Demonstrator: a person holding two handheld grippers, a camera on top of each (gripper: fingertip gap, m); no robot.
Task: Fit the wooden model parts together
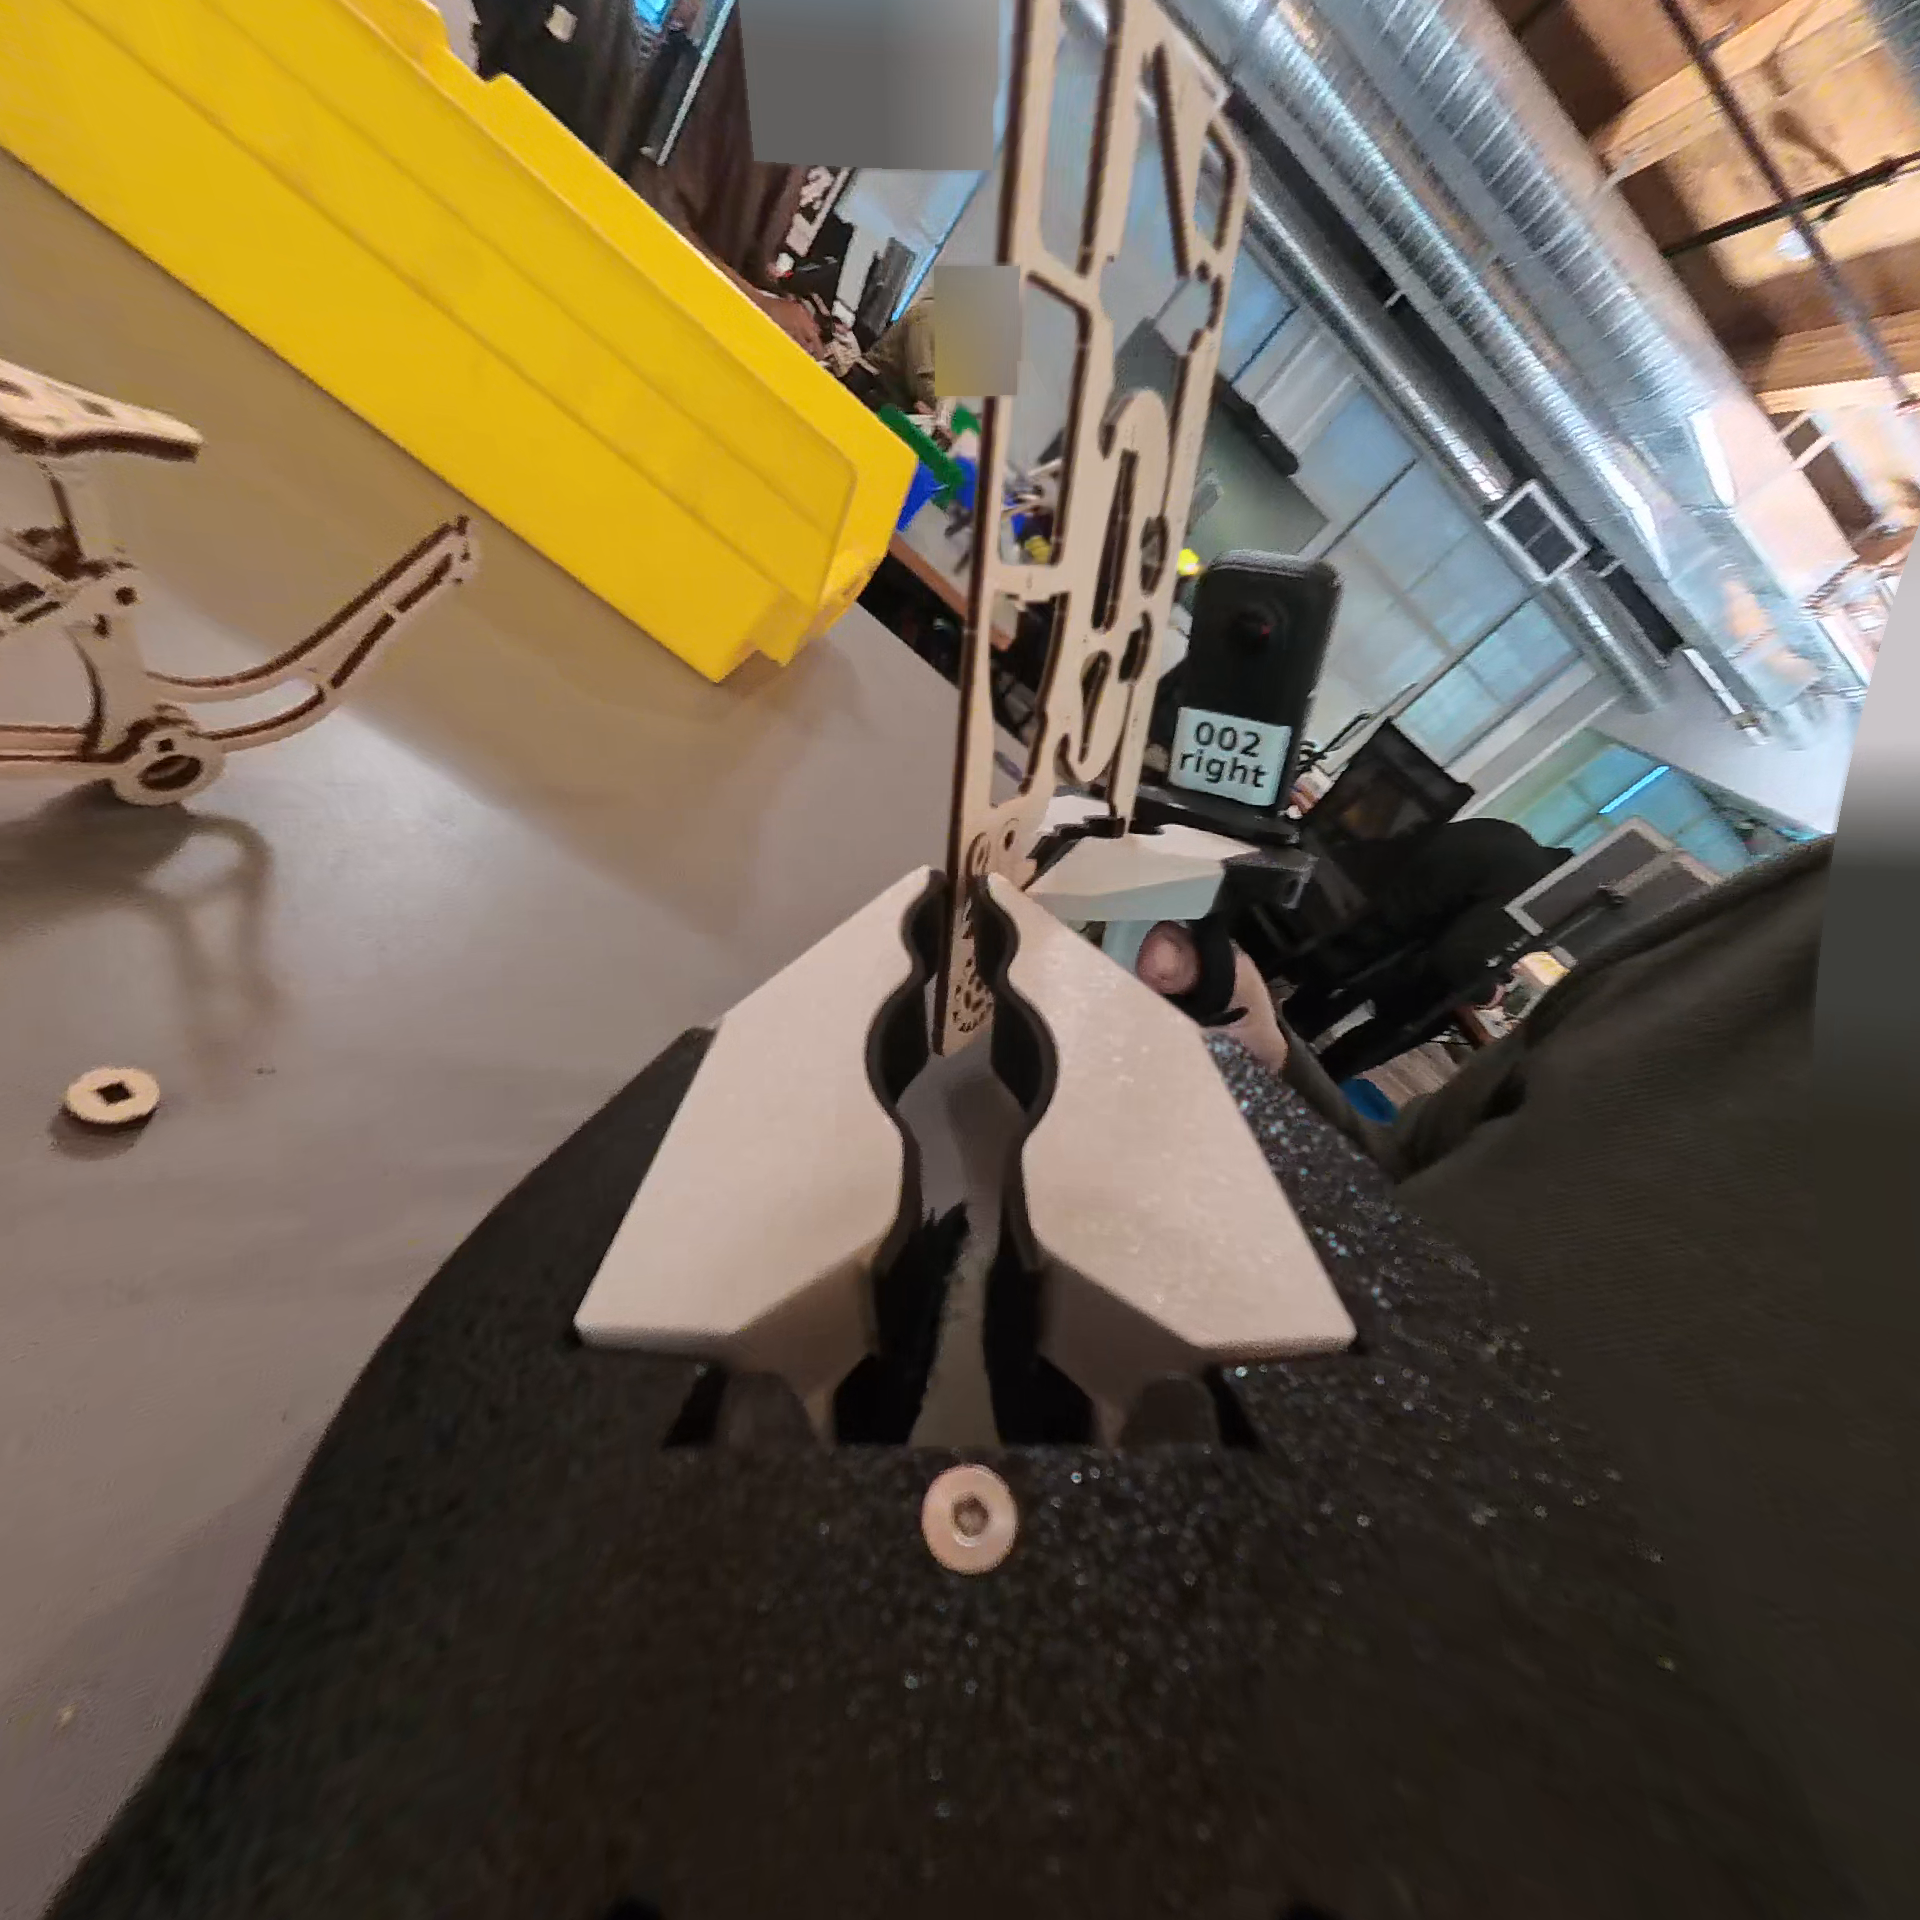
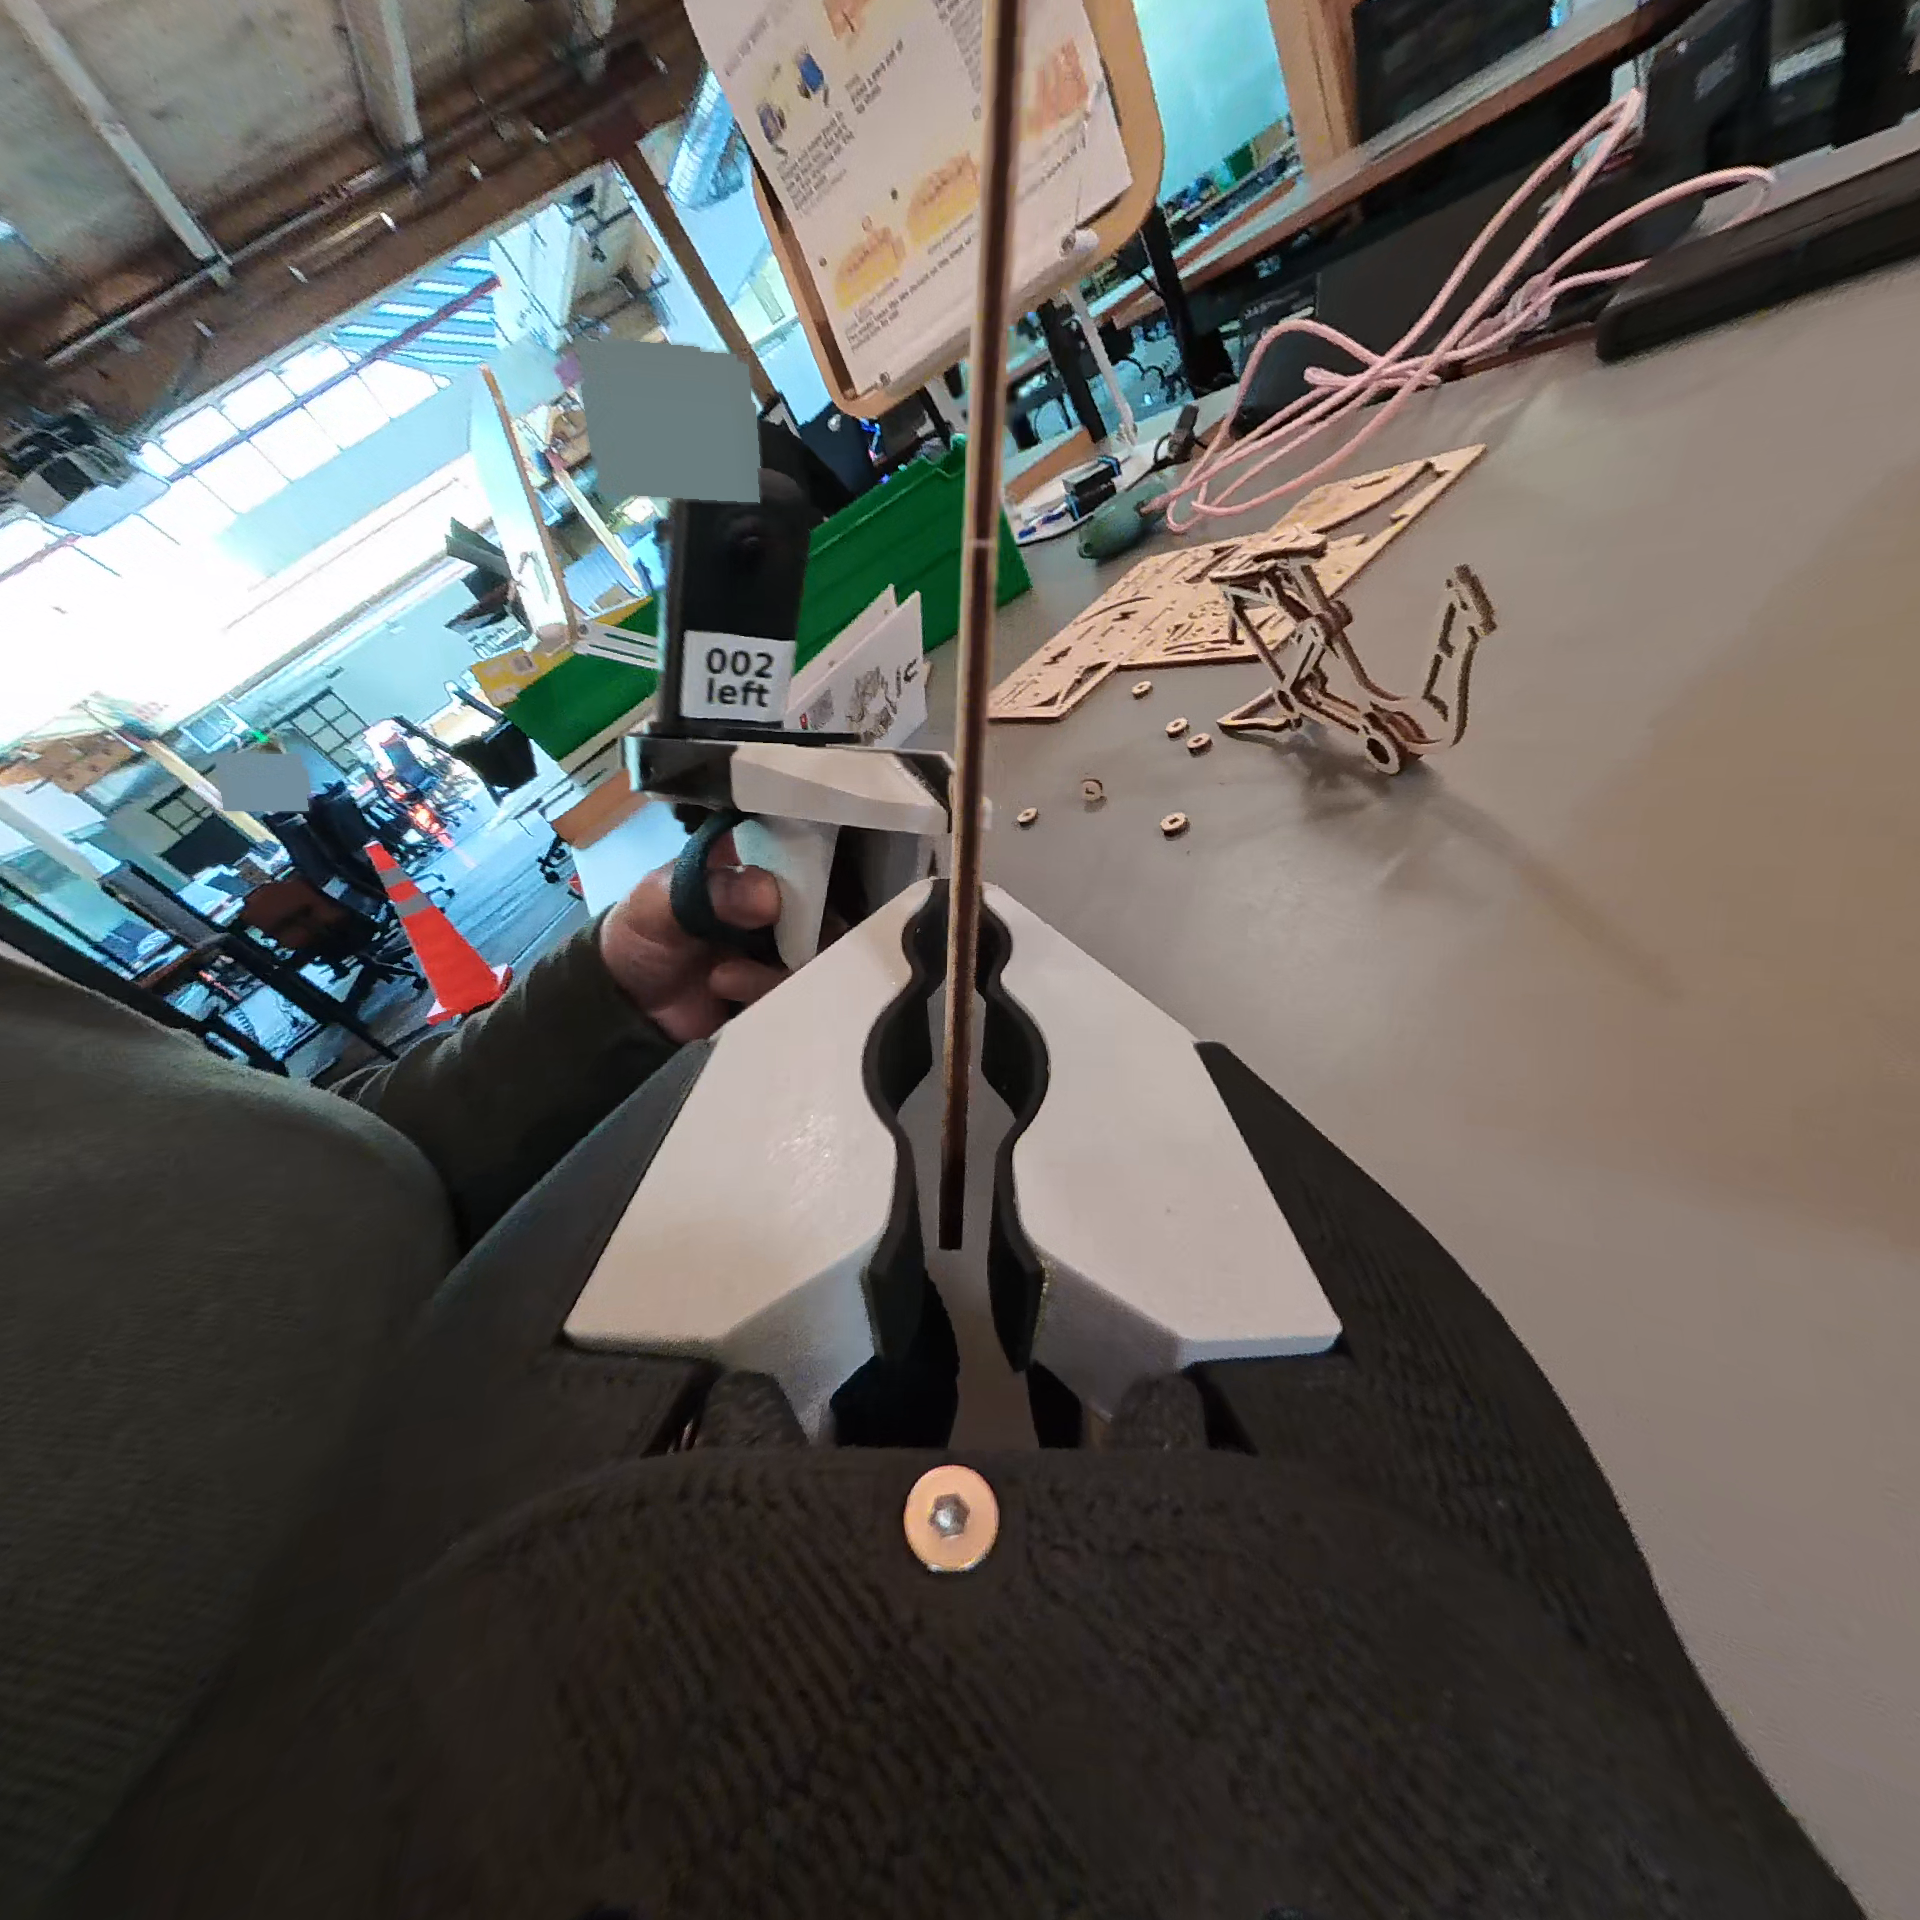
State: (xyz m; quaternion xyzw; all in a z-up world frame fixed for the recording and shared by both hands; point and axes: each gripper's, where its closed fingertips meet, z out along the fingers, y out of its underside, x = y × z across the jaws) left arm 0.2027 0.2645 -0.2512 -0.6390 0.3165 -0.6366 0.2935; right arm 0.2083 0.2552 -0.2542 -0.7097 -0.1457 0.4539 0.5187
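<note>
I hold a thin laser-cut wooden sheet [image 1: 1101, 436] upright above the grey table. My left gripper [image 1: 961, 883] is shut on its lower edge. My right gripper [image 2: 961, 894] is shut on the same sheet, which shows edge-on [image 2: 977, 520] in the right wrist view. Each gripper also shows in the other's view, the right gripper [image 1: 1081, 836] behind the sheet and the left gripper [image 2: 935, 795] just left of it. A partly built wooden model [image 1: 114, 634] stands on the table to the left; it also shows in the right wrist view [image 2: 1340, 665].
A yellow bin [image 1: 468, 312] lies along the far side of the table [image 1: 364, 1039]. A loose wooden washer [image 1: 111, 1096] lies near me. Flat wooden part sheets [image 2: 1153, 623], several small washers [image 2: 1174, 826], a pink cable [image 2: 1455, 312], a green bin [image 2: 894, 582] and an instruction board [image 2: 935, 156] are beyond. Both grippers' tips are close together, under 4 cm apart. My left tips are roughly 12 centimetres from the loose wooden washer [image 1: 111, 1096].
</note>
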